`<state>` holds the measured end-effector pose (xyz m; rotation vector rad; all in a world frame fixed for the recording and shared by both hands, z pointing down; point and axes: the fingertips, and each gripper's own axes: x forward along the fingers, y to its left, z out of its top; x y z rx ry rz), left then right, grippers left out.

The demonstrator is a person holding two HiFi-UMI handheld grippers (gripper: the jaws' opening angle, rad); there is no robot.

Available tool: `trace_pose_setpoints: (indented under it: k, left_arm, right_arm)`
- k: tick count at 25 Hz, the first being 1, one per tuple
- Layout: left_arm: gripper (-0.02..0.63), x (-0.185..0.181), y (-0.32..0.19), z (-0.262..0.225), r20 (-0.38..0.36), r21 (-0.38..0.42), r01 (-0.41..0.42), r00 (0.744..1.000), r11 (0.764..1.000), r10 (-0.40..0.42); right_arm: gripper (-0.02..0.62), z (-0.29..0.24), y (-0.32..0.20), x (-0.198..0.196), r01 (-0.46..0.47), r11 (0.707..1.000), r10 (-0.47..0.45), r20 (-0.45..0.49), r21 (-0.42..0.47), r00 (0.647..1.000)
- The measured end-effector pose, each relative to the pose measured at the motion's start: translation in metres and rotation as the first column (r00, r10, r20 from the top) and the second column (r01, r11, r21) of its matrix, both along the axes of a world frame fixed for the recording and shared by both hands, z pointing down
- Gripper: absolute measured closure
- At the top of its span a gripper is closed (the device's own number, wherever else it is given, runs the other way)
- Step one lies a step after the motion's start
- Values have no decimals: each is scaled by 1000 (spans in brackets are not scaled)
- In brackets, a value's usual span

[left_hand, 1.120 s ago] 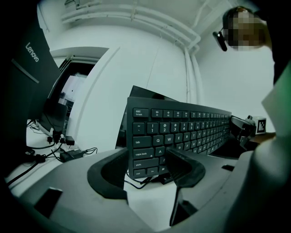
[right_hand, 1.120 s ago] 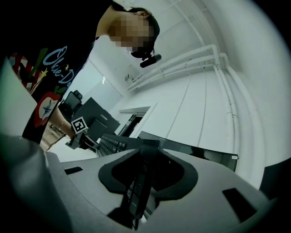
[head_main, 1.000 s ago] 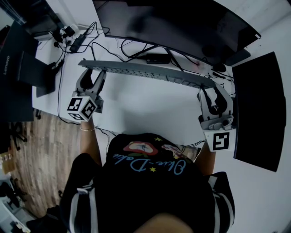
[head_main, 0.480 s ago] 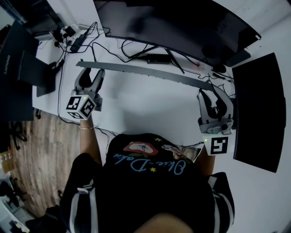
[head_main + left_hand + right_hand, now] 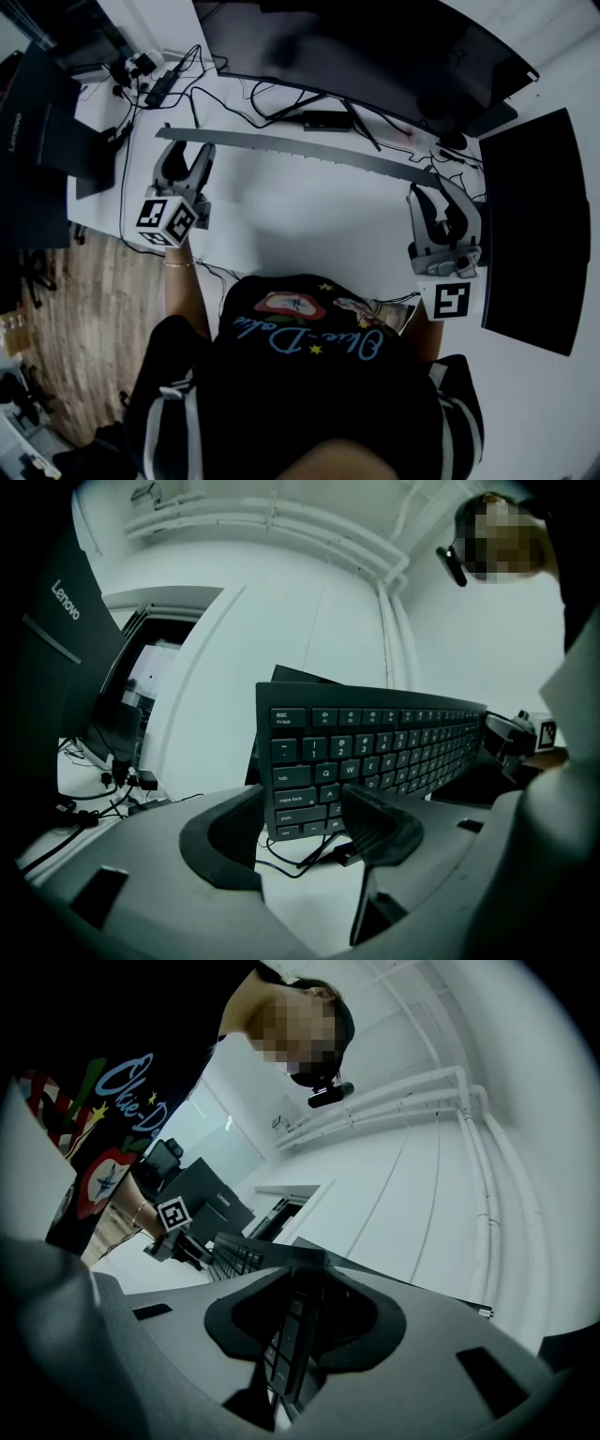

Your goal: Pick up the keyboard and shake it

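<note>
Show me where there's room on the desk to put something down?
Free: the bare white desk between the held-up keyboard and the person's shirt. Crowded: behind the keyboard, where cables tangle under the monitor.

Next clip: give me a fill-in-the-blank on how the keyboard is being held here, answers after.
In the left gripper view, the top-left key of the keyboard reads ___.
Its caps lock corner sits between the jaws of the ___ hand-held gripper.
The dark panel at far left bears the word ___.
In the head view, the keyboard shows only its thin ___.
Missing: esc; left; Lenovo; edge.
</note>
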<state>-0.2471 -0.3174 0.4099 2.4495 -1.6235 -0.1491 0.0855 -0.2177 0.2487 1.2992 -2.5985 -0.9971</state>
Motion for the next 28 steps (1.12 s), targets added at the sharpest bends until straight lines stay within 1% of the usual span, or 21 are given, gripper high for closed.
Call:
trace_pose_setpoints:
  k: [7, 15, 21, 28]
  left_arm:
    - [368, 0, 2, 0, 19, 7, -4, 1000, 1000, 4]
    - [369, 3, 11, 0, 36, -10, 6, 999, 1000, -5]
    - [370, 6, 17, 3, 51, -36, 5, 999, 999, -3]
    - [370, 13, 26, 14, 75, -79, -6, 997, 997, 12]
  right_arm:
    - [495, 2, -1, 3, -7, 1000, 7, 12, -6, 1000]
    - [495, 5, 2, 9, -15, 1000, 16, 43, -25, 999]
    - [497, 13, 5, 15, -4, 998, 10, 84, -68, 996]
    - [495, 27, 8, 25, -23, 992, 38, 121, -121, 992]
